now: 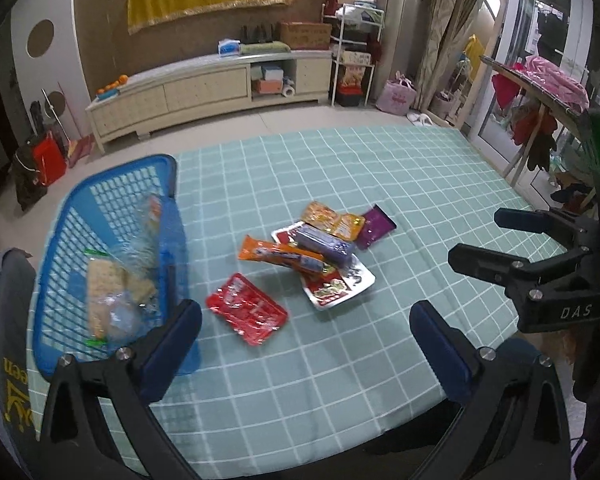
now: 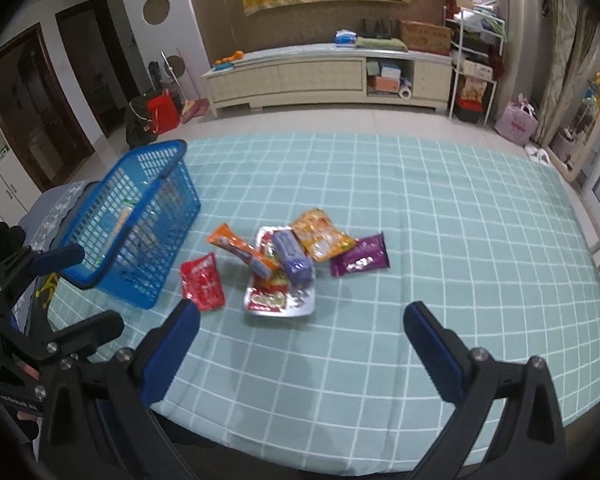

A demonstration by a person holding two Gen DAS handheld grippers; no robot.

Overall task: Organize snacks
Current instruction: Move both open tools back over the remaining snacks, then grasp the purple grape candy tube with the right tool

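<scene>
While you hold both claws over the near edge of the desk [image 2: 420, 208], your left claw [image 1: 306, 344] and right claw [image 2: 302, 344] stand wide apart with nothing between their pads. Snack packets lie heaped mid-desk: a red packet [image 2: 202, 282], an orange bar [image 2: 242, 250], a purple packet [image 2: 360, 260]. Left of them stands the blue basket [image 2: 140, 216], crackers [image 1: 104, 292] inside.

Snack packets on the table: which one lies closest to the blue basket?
The red packet, flat on the cloth just beside the blue basket; the others sit piled farther right.
</scene>
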